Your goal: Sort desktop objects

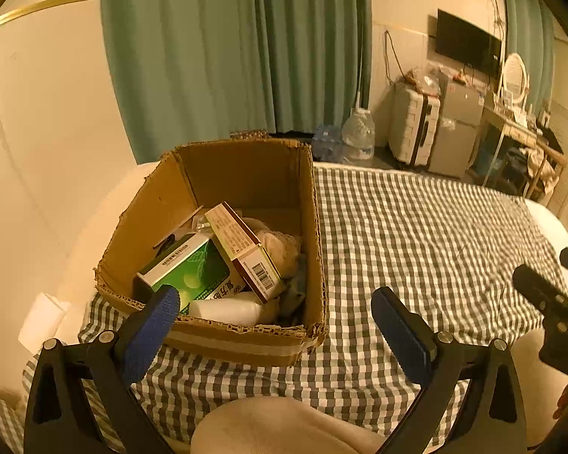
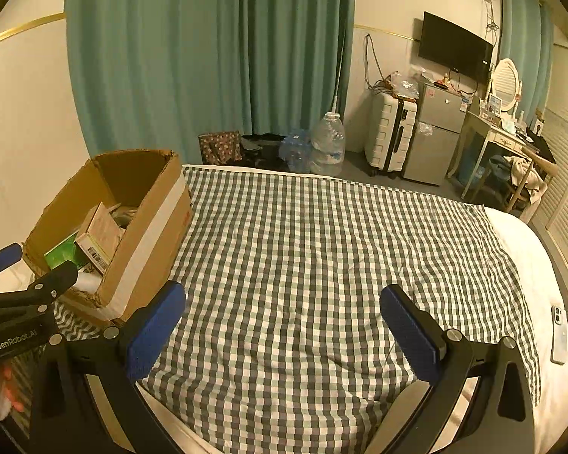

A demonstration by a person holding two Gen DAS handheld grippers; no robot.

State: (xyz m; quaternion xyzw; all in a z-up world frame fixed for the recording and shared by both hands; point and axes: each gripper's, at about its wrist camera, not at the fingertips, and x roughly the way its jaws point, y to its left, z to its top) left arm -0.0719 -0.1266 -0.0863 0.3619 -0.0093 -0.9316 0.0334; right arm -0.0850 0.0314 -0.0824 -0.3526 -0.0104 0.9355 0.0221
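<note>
Cardboard box (image 1: 246, 174) sitting on the checked cloth (image 1: 416, 234) at the left end of the bed, top open, rim torn and ragged. Packed inside: green-and-white carton (image 1: 193, 272) leaning at the front left, brown-edged carton (image 1: 242, 249) with a barcode tilted against it, white bottle (image 1: 227, 310) lying flat along the near wall, something pale and crumpled behind them, too soft-looking to identify. Left gripper (image 1: 276, 314) spread wide, holding nothing, left fingertip over the box's near left corner, the right one out over bare cloth. Right gripper (image 2: 284, 321) also gaping wide and empty, hanging over open cloth just right of the box. Phone (image 2: 559, 335) lying on the white sheet past the cloth's right edge, well apart from the box.
</note>
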